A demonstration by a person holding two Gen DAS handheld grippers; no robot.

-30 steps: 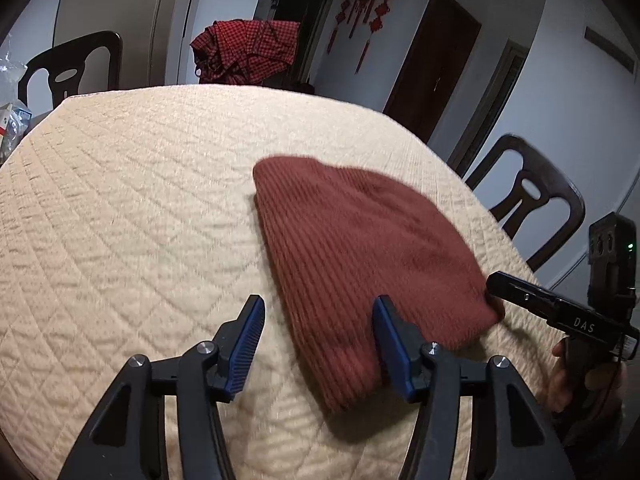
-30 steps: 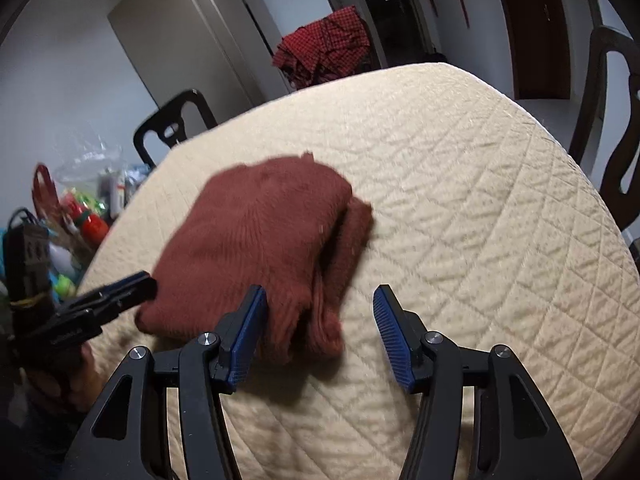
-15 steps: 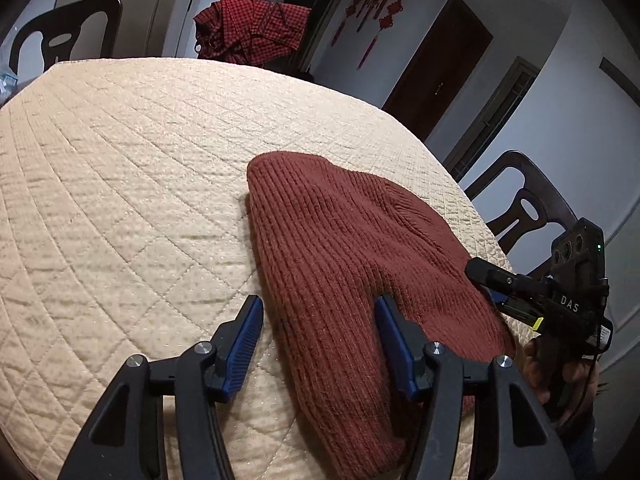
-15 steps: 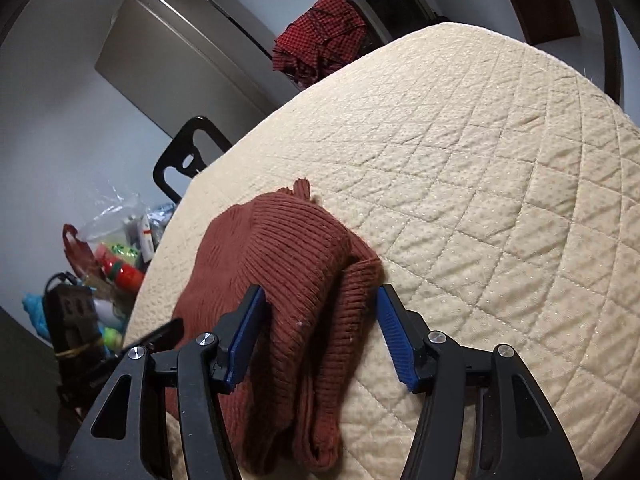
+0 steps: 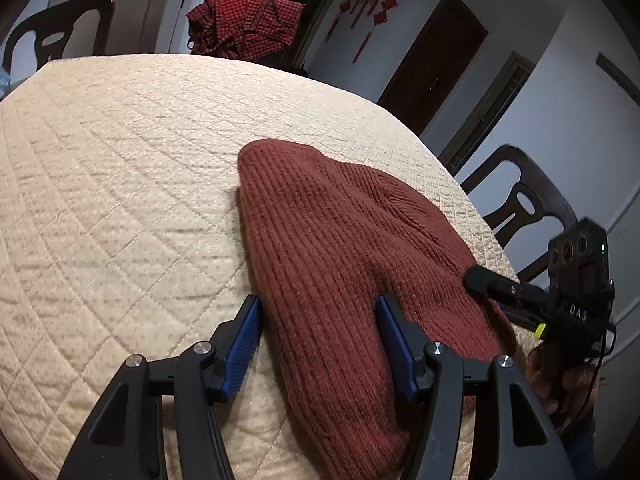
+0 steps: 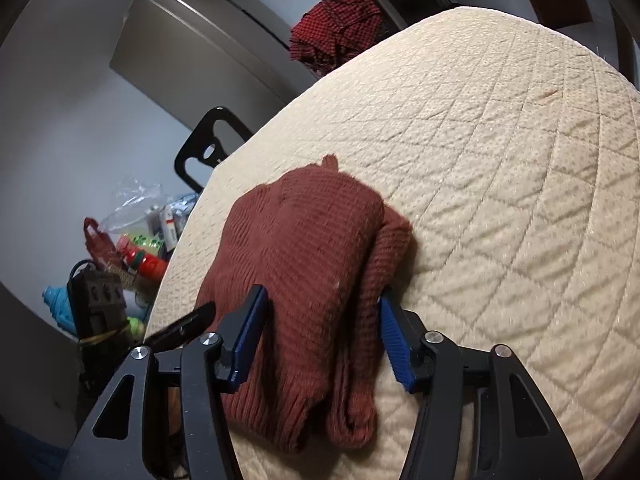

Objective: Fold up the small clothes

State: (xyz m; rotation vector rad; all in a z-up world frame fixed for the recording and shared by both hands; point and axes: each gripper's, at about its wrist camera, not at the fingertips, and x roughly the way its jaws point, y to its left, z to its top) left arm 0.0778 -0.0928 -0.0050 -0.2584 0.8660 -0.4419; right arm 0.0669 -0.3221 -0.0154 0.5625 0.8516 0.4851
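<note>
A rust-red ribbed knit garment (image 5: 344, 248) lies folded on the quilted cream tablecloth (image 5: 120, 168). My left gripper (image 5: 318, 340) is open, its blue pads on either side of the garment's near edge. The right gripper also shows at the right of the left wrist view (image 5: 504, 286), at the garment's far side. In the right wrist view the garment (image 6: 304, 264) lies in two layers, and my right gripper (image 6: 322, 340) is open with its jaws astride the near end. The left gripper shows at the left there (image 6: 180, 326).
A red checked cloth (image 5: 248, 26) hangs over a chair behind the table. Dark wooden chairs (image 5: 516, 204) stand around the table. A heap of bags and bottles (image 6: 136, 248) sits beside the table at the left of the right wrist view.
Both grippers have moved forward over the garment, so its near edges now lie between their open jaws. The garment itself has stayed in place.
</note>
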